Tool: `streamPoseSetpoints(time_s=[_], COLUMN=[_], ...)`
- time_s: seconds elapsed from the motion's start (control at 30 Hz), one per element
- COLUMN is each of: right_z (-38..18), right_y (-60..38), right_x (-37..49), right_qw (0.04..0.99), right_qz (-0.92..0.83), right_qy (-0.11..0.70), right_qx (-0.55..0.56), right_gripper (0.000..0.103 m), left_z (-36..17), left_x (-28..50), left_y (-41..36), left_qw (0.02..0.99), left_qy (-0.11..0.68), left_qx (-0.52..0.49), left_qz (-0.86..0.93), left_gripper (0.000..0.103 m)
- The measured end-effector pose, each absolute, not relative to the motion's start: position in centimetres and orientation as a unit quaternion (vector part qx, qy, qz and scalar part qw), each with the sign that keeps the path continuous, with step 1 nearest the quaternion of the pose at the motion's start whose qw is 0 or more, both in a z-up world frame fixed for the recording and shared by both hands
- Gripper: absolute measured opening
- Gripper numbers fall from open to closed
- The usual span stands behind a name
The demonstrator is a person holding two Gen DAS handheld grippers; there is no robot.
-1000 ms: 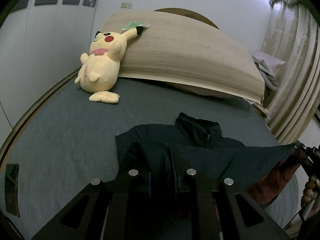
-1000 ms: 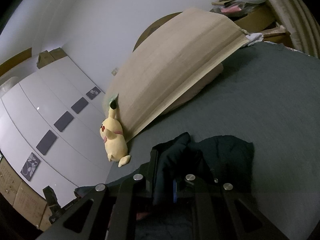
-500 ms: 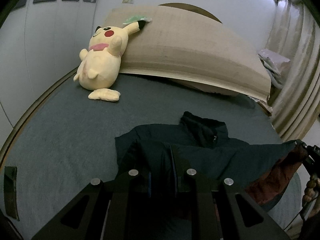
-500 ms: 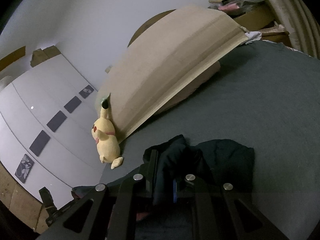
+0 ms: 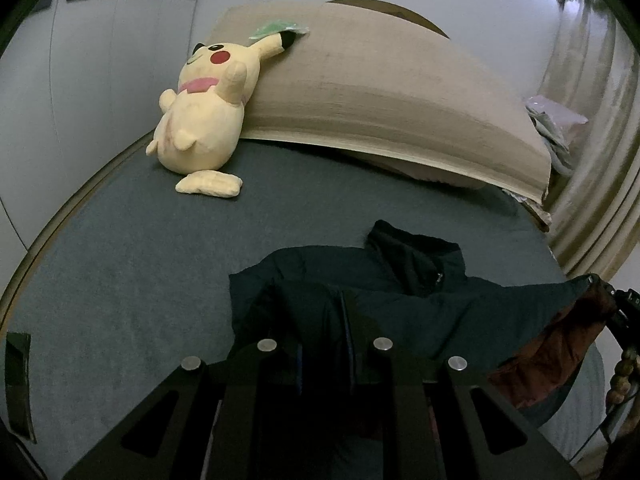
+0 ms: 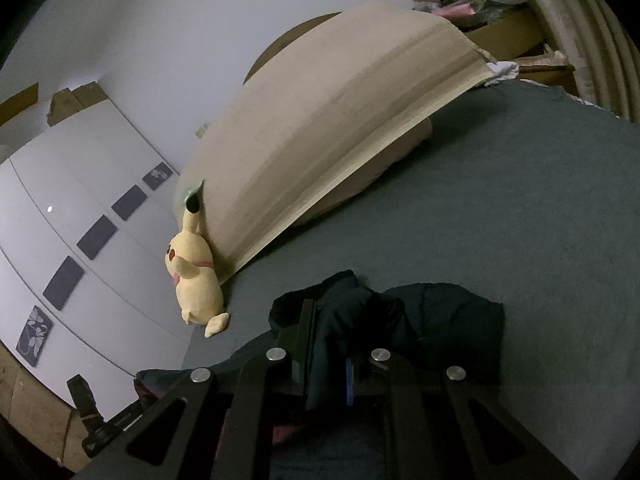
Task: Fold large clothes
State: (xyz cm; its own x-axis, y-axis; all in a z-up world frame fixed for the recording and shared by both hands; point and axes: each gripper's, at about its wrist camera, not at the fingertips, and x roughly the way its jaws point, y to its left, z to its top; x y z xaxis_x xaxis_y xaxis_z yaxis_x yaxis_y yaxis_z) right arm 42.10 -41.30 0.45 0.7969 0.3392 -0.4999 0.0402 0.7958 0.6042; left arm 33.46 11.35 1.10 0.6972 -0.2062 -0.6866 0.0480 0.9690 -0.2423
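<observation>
A dark teal jacket (image 5: 420, 288) with a reddish-brown lining (image 5: 552, 356) lies on the grey bed (image 5: 120, 264), collar toward the headboard. My left gripper (image 5: 322, 320) is shut on the jacket's lower hem and holds it lifted over the body. My right gripper (image 6: 330, 336) is shut on the jacket (image 6: 452, 316) at the other hem corner, fabric bunched between its fingers. The right gripper also shows at the right edge of the left wrist view (image 5: 618, 312).
A yellow plush toy (image 5: 204, 108) leans against a large beige cardboard sheet (image 5: 380, 92) at the head of the bed. Curtains (image 5: 600, 160) hang on the right. White wardrobe doors (image 6: 60, 240) stand to the left.
Both grippers have carried the held hem forward toward the collar. The plush toy and headboard have shifted in both views with that motion.
</observation>
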Motion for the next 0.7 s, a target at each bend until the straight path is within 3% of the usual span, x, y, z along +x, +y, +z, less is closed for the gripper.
streamPoseSetpoints(time_s=[0.7], right_z=[-0.3], right_y=[-41.2], right_x=[45.1], right_qw=[0.894], right_qz=[0.067], right_qy=[0.323], right_qx=[0.302], right_gripper=[0.012], left_z=[0.4], left_x=[36.7], left_y=[11.2], left_qw=[0.910], left_qy=[0.397], left_qx=[-0.098], left_qz=[-0.069], left_gripper=[0.016])
